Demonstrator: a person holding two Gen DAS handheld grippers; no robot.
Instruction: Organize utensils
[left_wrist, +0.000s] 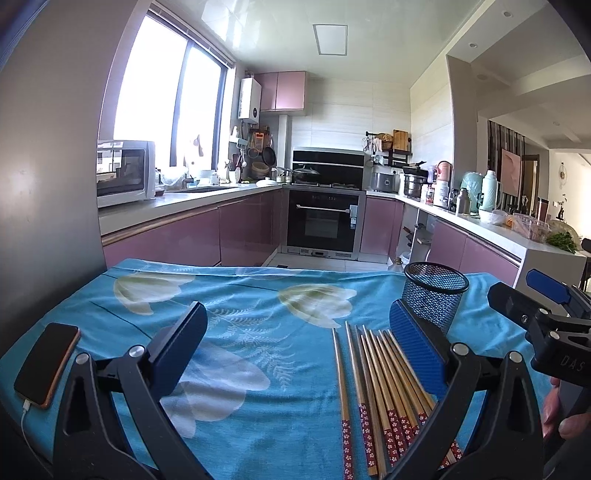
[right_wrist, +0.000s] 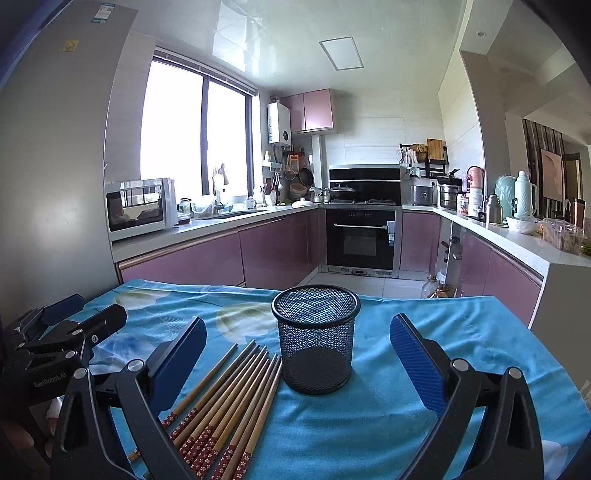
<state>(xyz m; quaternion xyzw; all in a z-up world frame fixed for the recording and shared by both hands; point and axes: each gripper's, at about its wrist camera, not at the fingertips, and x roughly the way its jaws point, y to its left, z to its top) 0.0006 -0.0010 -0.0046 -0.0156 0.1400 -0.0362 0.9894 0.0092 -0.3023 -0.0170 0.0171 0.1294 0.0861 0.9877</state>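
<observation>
With the fingers of the left gripper (left_wrist: 295, 354) and right gripper (right_wrist: 297, 354) spread and empty, the chopsticks (right_wrist: 229, 398), lying lower centre beside the mesh holder (right_wrist: 316, 339), are judged light, stiff, roll-prone, and best pinched mid-shaft.

Both handheld tools are black plastic frames with silver round screws at the joints. The left gripper (left_wrist: 297, 325) carries blue textured pads, as does the right gripper (right_wrist: 297, 339). White lettering marks their bodies.

phone (left_wrist: 46, 363) charging on cloth | microwave (left_wrist: 125, 171) | oven (right_wrist: 360, 236) | thermos (right_wrist: 524, 194)
</observation>
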